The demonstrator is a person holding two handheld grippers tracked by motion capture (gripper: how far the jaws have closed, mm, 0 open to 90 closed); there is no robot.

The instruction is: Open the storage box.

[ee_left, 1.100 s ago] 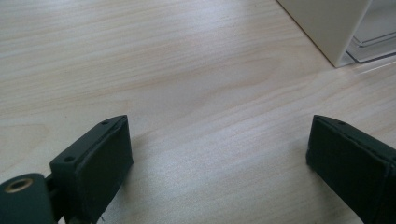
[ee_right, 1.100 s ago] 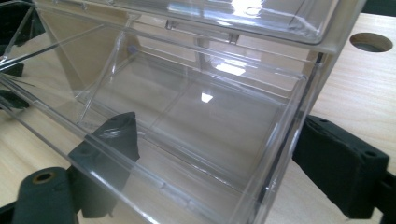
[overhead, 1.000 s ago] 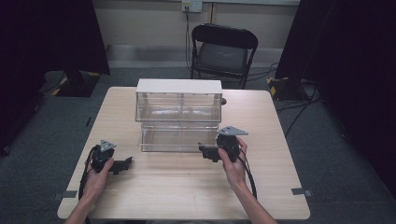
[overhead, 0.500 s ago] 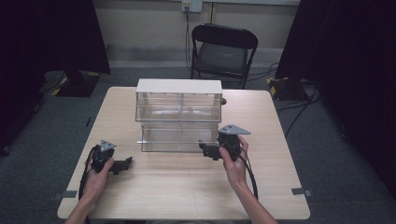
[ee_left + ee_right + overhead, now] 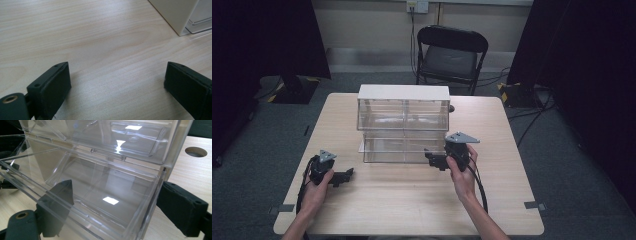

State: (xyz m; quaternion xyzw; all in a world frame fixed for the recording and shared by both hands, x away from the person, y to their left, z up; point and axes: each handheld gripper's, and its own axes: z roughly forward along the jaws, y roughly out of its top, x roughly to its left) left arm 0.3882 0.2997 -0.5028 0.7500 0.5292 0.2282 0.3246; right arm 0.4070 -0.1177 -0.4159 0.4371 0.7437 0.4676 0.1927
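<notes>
A clear plastic drawer cabinet [image 5: 403, 107] with a white top stands mid-table. Its lower drawer [image 5: 402, 147] sticks out a little toward me. My right gripper [image 5: 432, 159] is at that drawer's front right corner. In the right gripper view its jaws [image 5: 115, 195] stand wide apart astride the drawer [image 5: 105, 195]: one jaw shows through the clear front wall and the other sits outside the right side wall. The left gripper [image 5: 346, 176] rests open on the bare table, left of the cabinet, with nothing between its jaws [image 5: 117, 77]. The cabinet's white corner [image 5: 175, 12] lies ahead of it.
The wooden table [image 5: 412, 200] has free room in front of the cabinet and on both sides. A round cable hole [image 5: 196, 151] sits in the tabletop right of the cabinet. A black folding chair [image 5: 452, 55] stands beyond the far edge.
The right gripper has edged slightly up toward the cabinet at the drawer's corner. The left gripper has stayed still.
</notes>
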